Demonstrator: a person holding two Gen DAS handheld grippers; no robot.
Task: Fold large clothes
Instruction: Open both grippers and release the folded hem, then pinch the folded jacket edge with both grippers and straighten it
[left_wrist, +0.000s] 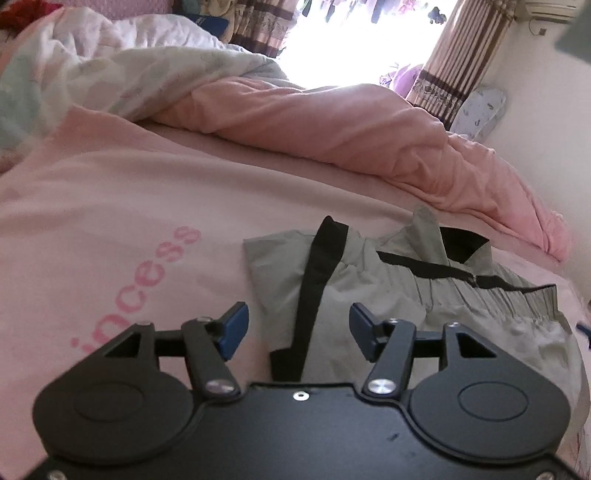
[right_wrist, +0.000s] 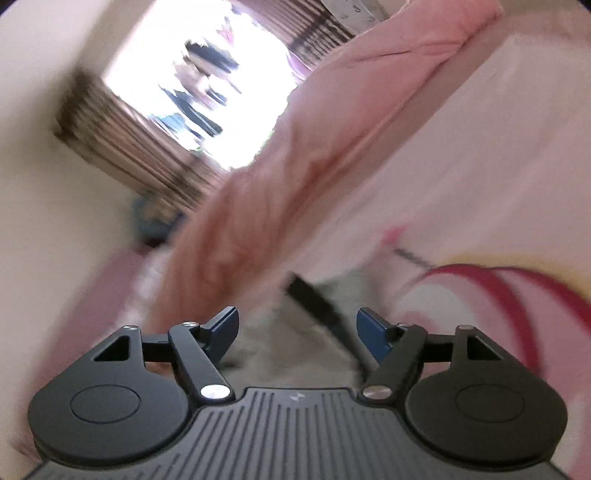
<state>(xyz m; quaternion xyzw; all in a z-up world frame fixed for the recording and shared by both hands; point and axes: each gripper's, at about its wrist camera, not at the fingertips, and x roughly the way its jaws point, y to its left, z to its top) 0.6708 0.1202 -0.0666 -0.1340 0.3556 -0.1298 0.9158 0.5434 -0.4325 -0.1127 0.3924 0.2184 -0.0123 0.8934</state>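
On the bed (left_wrist: 110, 206), near the pink quilt (left_wrist: 369, 147), the grey garment (left_wrist: 388, 295) lies partly folded. Both tools gape, holding nothing: left tool (left_wrist: 299, 328) just above its near edge, right tool (right_wrist: 297, 334) over blurred cloth. Likely next: smooth the fold flat before regripping corners.

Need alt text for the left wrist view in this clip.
An open left gripper hovers over a grey garment with black trim, lying crumpled on a pink bedsheet. A rumpled pink quilt lies beyond it, with a bright window and striped curtains behind.
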